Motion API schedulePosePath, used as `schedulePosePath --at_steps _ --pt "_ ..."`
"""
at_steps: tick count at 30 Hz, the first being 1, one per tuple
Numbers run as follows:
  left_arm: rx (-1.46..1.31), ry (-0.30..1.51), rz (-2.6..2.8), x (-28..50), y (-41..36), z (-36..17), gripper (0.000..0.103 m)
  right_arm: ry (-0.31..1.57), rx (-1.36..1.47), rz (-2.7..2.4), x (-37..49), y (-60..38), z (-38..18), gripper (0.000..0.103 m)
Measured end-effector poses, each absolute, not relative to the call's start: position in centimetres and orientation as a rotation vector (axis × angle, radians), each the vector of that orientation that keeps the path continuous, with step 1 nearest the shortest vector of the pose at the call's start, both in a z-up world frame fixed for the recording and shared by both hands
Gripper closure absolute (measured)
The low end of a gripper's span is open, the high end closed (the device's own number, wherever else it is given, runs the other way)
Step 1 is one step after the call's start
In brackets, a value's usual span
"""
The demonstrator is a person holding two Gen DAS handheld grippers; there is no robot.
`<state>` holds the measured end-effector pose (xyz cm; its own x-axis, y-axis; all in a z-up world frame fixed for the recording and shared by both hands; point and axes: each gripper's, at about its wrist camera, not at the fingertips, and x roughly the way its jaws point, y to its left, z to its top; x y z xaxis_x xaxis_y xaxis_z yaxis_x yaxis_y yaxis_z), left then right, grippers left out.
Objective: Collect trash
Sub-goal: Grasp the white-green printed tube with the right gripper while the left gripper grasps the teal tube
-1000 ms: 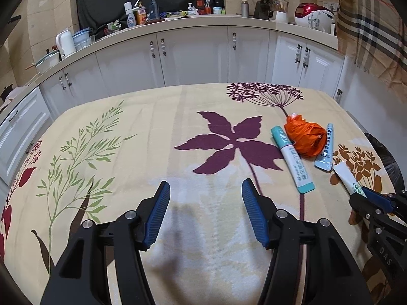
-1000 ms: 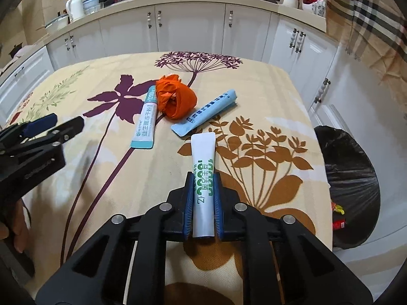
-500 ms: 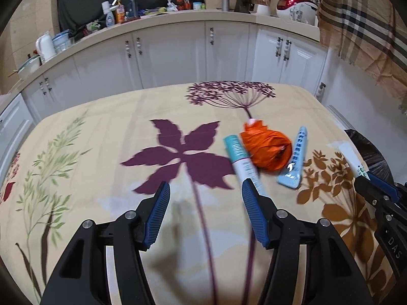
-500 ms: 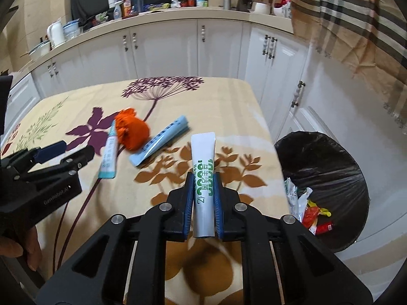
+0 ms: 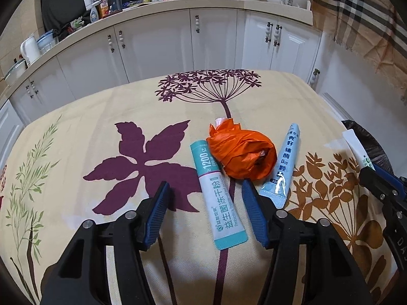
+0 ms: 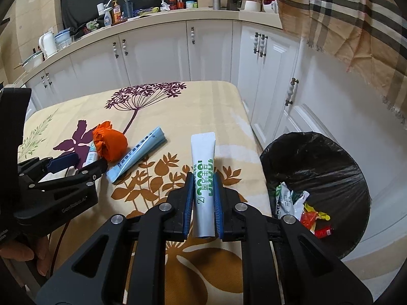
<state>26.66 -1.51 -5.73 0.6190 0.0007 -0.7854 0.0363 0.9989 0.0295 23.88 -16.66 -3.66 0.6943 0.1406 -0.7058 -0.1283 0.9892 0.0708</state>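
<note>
My right gripper point(image 6: 202, 180) is shut on a white sachet with green print point(image 6: 202, 162) and holds it above the table's right edge, left of the black-lined trash bin point(image 6: 328, 162). My left gripper point(image 5: 204, 193) is open, its fingers on either side of a teal sachet point(image 5: 218, 195) lying on the cloth. A crumpled orange bag point(image 5: 241, 152) and a light blue sachet point(image 5: 283, 162) lie just beyond. The held white sachet also shows in the left wrist view point(image 5: 357, 150).
The table wears a cream floral tablecloth point(image 5: 101, 117). White cabinets point(image 6: 157, 50) and a cluttered counter stand behind. The bin holds several wrappers point(image 6: 297, 203). A plaid cloth point(image 6: 356, 12) hangs at the upper right.
My left gripper has moved right and forward until its open fingers flank the teal sachet. My right gripper has carried the white sachet right, toward the bin.
</note>
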Motion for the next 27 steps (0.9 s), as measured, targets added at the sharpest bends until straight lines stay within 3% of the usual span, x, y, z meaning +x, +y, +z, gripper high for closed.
schedulePosePath --at_steps 8,27 --pt "0.056 0.89 -0.022 25.7 -1.1 -5.5 0.081 0.786 0.027 0.147 23.6 -16.9 -3.7 0.088" --pt "0.021 0.862 -0.039 22.8 0.7 -4.9 0.087 0.754 0.031 0.141 22.0 -16.3 -2.8 0.088"
